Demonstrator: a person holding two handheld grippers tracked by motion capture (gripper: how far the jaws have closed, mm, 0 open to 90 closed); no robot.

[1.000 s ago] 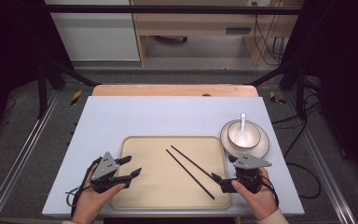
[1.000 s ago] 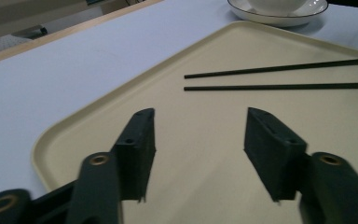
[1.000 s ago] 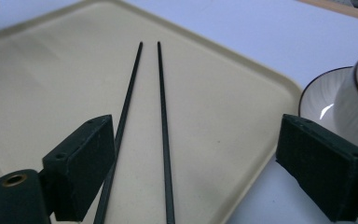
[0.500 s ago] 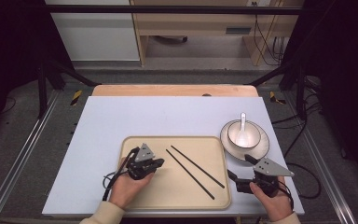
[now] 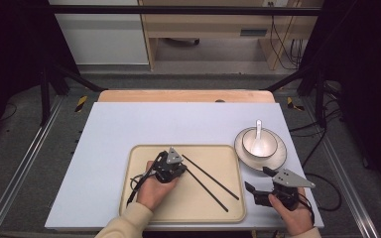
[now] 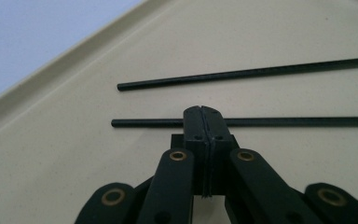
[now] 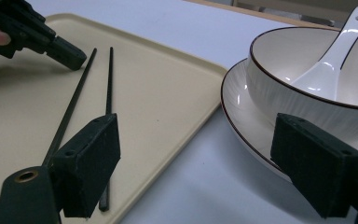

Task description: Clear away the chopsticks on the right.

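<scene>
Two black chopsticks [image 5: 211, 181] lie side by side on a beige tray [image 5: 178, 210]. My left gripper [image 5: 181, 168] is over the tray, shut, with its tip at the far end of the nearer chopstick [image 6: 284, 121]. The jaws are pressed flat together and nothing shows between them [image 6: 201, 112]. The other chopstick [image 6: 242, 73] lies just beyond. My right gripper [image 5: 257, 178] stands open on the table off the tray's right edge, in front of the plate [image 5: 260, 159]. Between its pads [image 7: 196, 163] I see bare table, the chopsticks [image 7: 74, 105] left, the bowl [image 7: 298, 98] right.
A white bowl [image 5: 259, 141] with a white spoon [image 5: 258, 133] in it sits on the plate at the right of the pale blue table top [image 5: 129, 129]. The tray's raised rim [image 7: 205, 70] runs between the chopsticks and the plate.
My left gripper moved right from the tray's left edge to the chopsticks' far ends, and its jaws went from open to shut. The right gripper shifted slightly right and toward the table's front.
</scene>
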